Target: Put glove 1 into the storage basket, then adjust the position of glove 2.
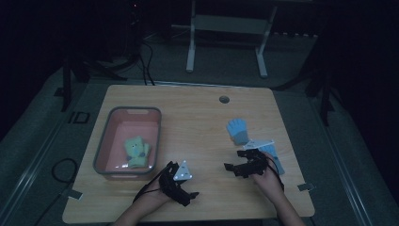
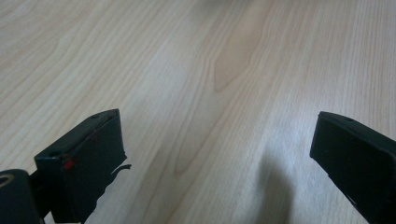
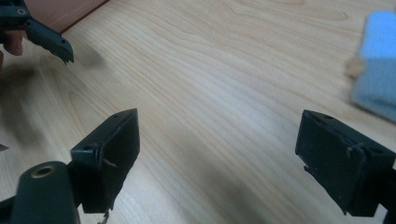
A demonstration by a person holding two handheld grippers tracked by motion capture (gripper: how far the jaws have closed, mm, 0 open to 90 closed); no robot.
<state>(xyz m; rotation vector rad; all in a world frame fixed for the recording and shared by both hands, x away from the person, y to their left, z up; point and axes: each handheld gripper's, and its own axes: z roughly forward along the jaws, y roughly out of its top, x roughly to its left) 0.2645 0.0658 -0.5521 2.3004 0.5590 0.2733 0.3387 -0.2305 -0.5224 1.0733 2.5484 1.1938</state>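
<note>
A blue glove (image 1: 236, 131) lies flat on the wooden table (image 1: 197, 113), right of centre; it also appears blurred at the right edge of the right gripper view (image 3: 376, 79). A second blue piece (image 1: 276, 160), partly hidden by my right hand, lies just behind it. A yellow-green glove (image 1: 136, 151) rests inside the pink basket (image 1: 104, 141) at the left. My right gripper (image 1: 235, 160) (image 3: 229, 158) is open over bare wood, just below the blue glove. My left gripper (image 1: 181, 181) (image 2: 219, 154) is open too, low over bare wood beside the basket.
The basket's grey rim stands close to the left gripper's left side. A small round hole (image 1: 224, 99) sits near the table's far edge. In the right gripper view, the other gripper's jaw (image 3: 49, 42) and the basket's pink wall (image 3: 70, 11) appear at the upper left.
</note>
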